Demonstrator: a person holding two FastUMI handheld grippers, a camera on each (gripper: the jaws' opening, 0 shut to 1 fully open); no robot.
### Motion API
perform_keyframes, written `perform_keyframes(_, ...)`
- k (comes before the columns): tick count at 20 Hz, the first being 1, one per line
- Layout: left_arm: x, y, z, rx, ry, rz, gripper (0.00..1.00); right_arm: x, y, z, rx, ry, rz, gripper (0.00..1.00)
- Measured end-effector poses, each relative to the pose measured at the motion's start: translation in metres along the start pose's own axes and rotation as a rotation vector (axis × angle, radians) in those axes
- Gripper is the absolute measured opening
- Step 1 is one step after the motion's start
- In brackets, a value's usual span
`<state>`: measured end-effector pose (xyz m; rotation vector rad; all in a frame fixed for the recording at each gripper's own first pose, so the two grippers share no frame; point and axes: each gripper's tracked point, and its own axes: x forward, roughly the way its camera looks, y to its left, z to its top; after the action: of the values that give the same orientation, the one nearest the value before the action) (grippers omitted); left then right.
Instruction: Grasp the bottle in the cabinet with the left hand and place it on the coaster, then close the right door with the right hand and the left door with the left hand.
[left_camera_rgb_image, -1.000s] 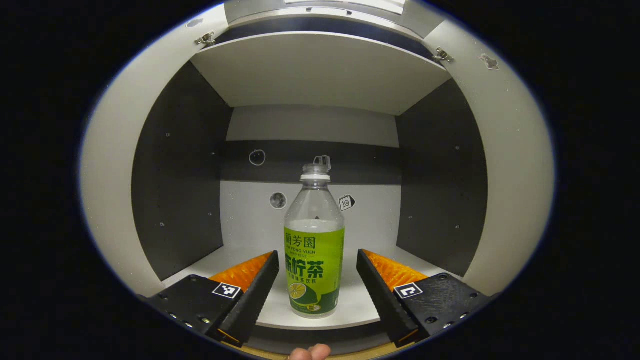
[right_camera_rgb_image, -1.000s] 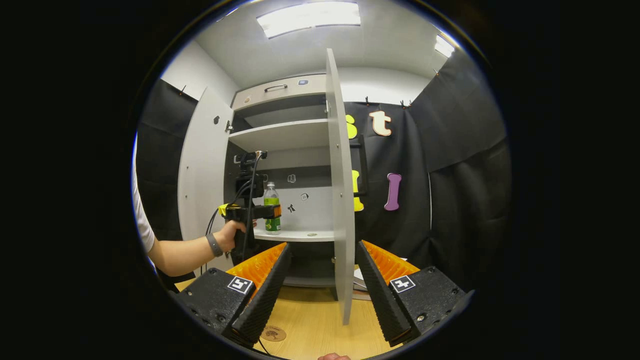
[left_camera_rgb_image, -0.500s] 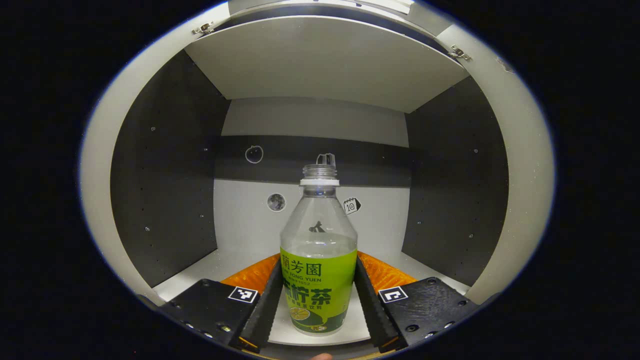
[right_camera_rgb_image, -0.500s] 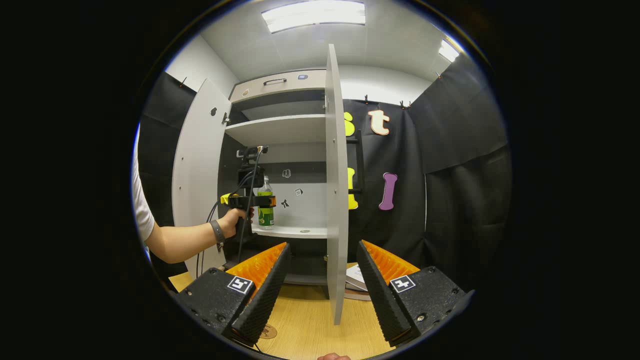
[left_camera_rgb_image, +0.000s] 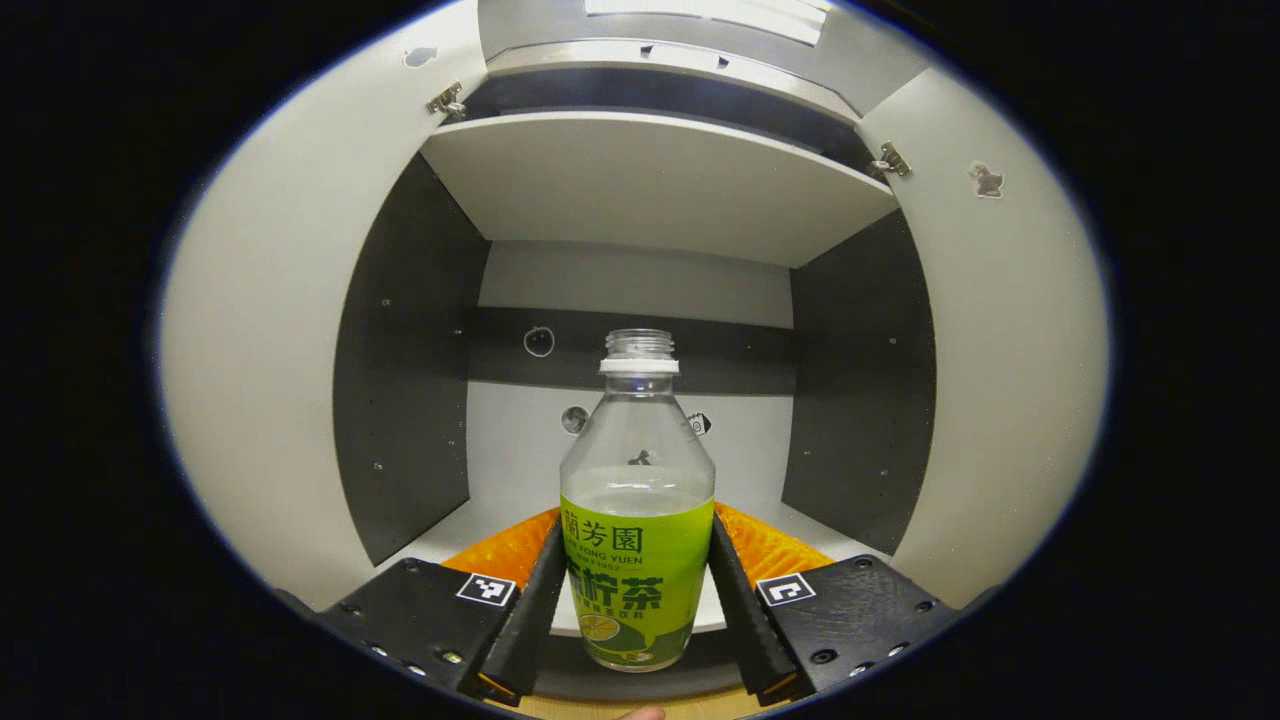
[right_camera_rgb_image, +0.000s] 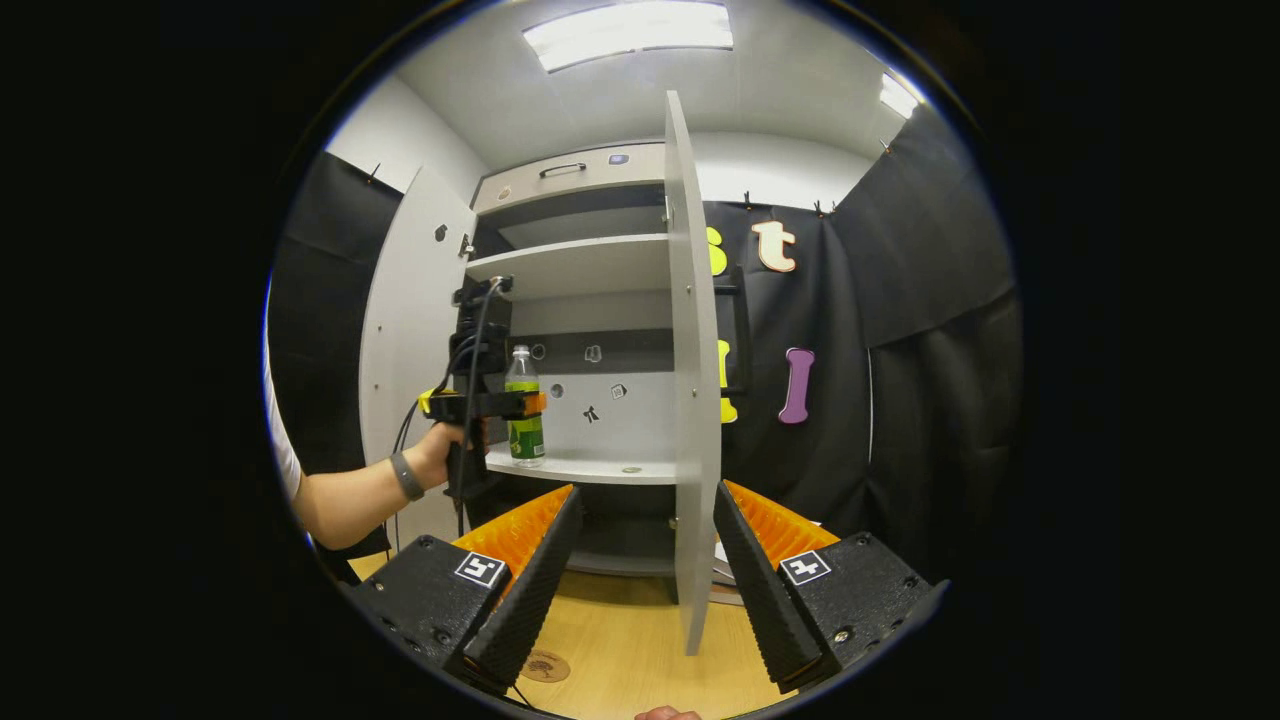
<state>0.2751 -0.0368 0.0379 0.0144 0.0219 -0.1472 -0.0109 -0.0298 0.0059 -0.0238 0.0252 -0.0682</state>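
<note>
Between the two fingers of the left gripper (left_camera_rgb_image: 637, 640) stands one bottle (left_camera_rgb_image: 637, 520), upright, uncapped, with a green label; both fingers press on its labelled sides, so the gripper is clamped on it. Its base hangs at the front edge of the cabinet shelf (left_camera_rgb_image: 470, 525), whether resting on it or just off it cannot be told. One upper shelf (left_camera_rgb_image: 650, 175) spans the cabinet above. Two doors stand open: the left door (right_camera_rgb_image: 405, 330) and the right door (right_camera_rgb_image: 690, 380), seen edge-on. The right gripper (right_camera_rgb_image: 640, 580) hangs over the wooden worktop (right_camera_rgb_image: 630, 650) with its jaws spread and nothing between them. One round coaster (right_camera_rgb_image: 546, 666) lies on the worktop near its left finger.
</note>
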Motion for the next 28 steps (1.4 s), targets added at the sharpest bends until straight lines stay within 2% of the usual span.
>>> perform_keyframes(2,-0.025,-0.002,-0.002,-0.005,-0.007,-0.009,0.72,-0.003,0.004,0.002,-0.001,-0.001,0.023,0.82)
perform_keyframes(5,-0.061,-0.008,-0.009,-0.003,-0.006,-0.025,0.72,-0.005,0.006,0.004,-0.02,-0.002,0.048,0.82)
perform_keyframes(8,-0.092,-0.028,-0.017,-0.027,-0.018,-0.095,0.72,-0.008,0.009,0.011,-0.028,-0.014,0.072,0.82)
perform_keyframes(10,-0.111,-0.033,-0.025,-0.018,-0.022,-0.095,0.72,-0.011,0.011,0.016,-0.024,-0.021,0.089,0.82)
perform_keyframes(17,-0.162,-0.045,-0.087,0.019,-0.047,-0.007,0.73,-0.024,0.012,0.034,-0.024,-0.029,0.105,0.82)
perform_keyframes(19,-0.174,-0.042,-0.107,0.034,-0.061,0.06,0.73,-0.026,0.009,0.042,-0.024,-0.04,0.093,0.82)
perform_keyframes(21,-0.184,-0.045,-0.127,0.029,-0.073,0.095,0.73,-0.026,0.004,0.052,-0.041,-0.051,0.078,0.82)
perform_keyframes(25,-0.196,-0.06,-0.184,0.023,-0.011,0.117,0.72,-0.028,-0.006,0.065,-0.033,-0.059,0.041,0.82)
perform_keyframes(28,-0.199,-0.062,-0.227,-0.019,0.045,0.138,0.73,-0.029,-0.016,0.071,-0.031,-0.061,0.004,0.82)
